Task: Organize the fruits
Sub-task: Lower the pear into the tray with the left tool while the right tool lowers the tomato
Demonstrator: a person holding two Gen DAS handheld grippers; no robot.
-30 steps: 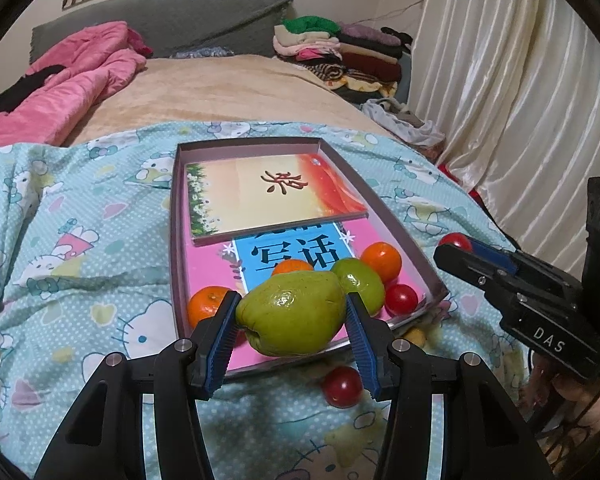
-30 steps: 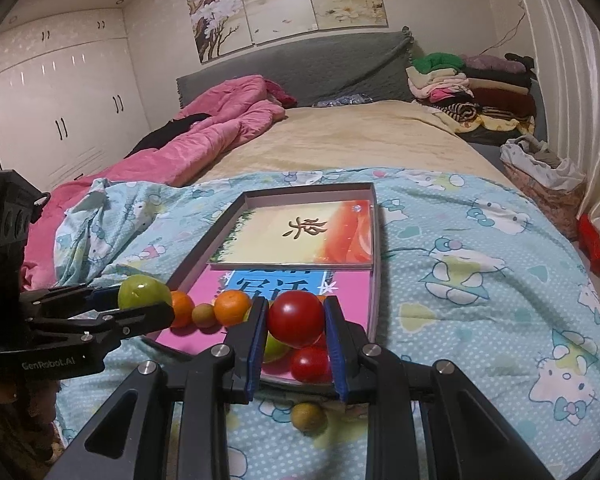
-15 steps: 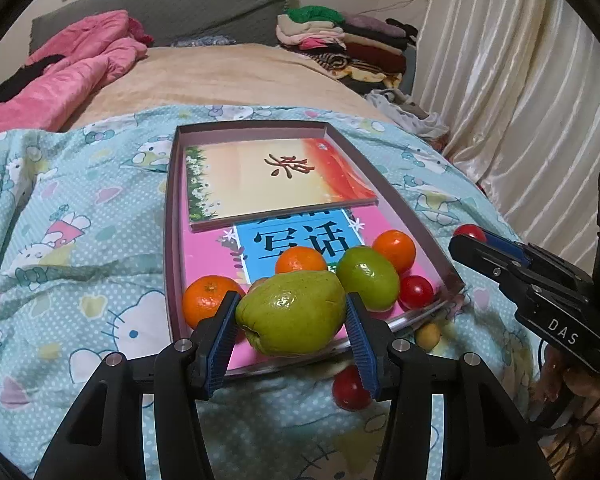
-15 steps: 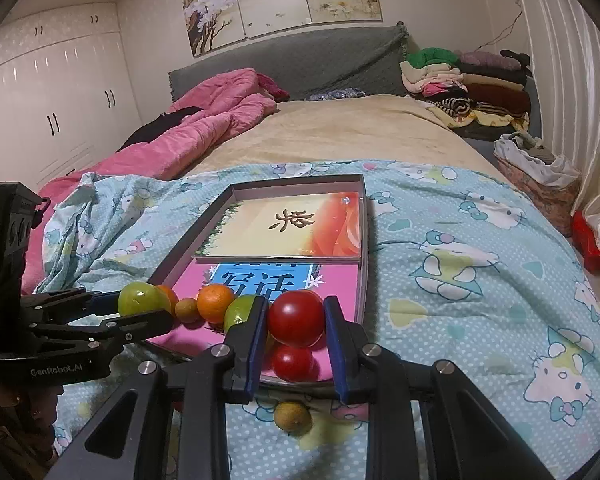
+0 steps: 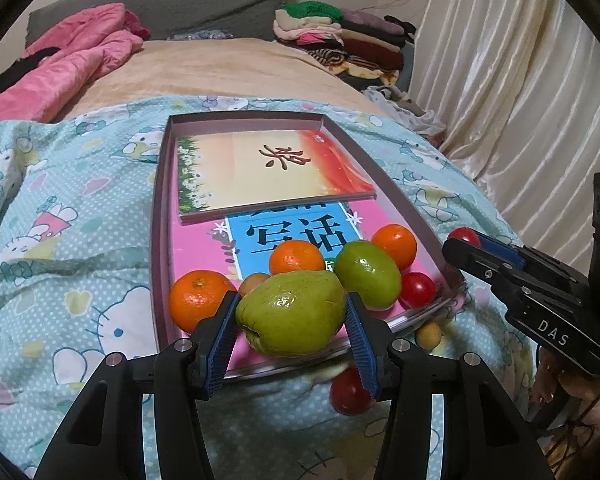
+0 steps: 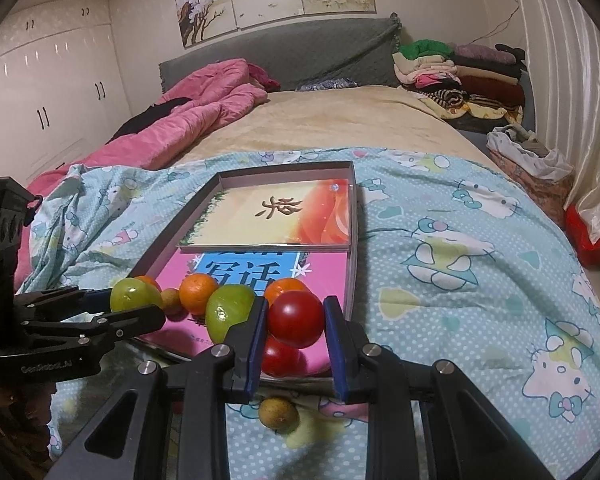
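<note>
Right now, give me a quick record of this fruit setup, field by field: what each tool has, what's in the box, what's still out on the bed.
left tool: shut on the green guava
right tool: shut on a red tomato
container: shallow box on the blue quilt, two books lying flat inside
fruit in box: three oranges, one green fruit, one small red tomato, one small tan fruit
fruit outside box: a small tan fruit and a loose red tomato on the quilt by the near edge
</note>
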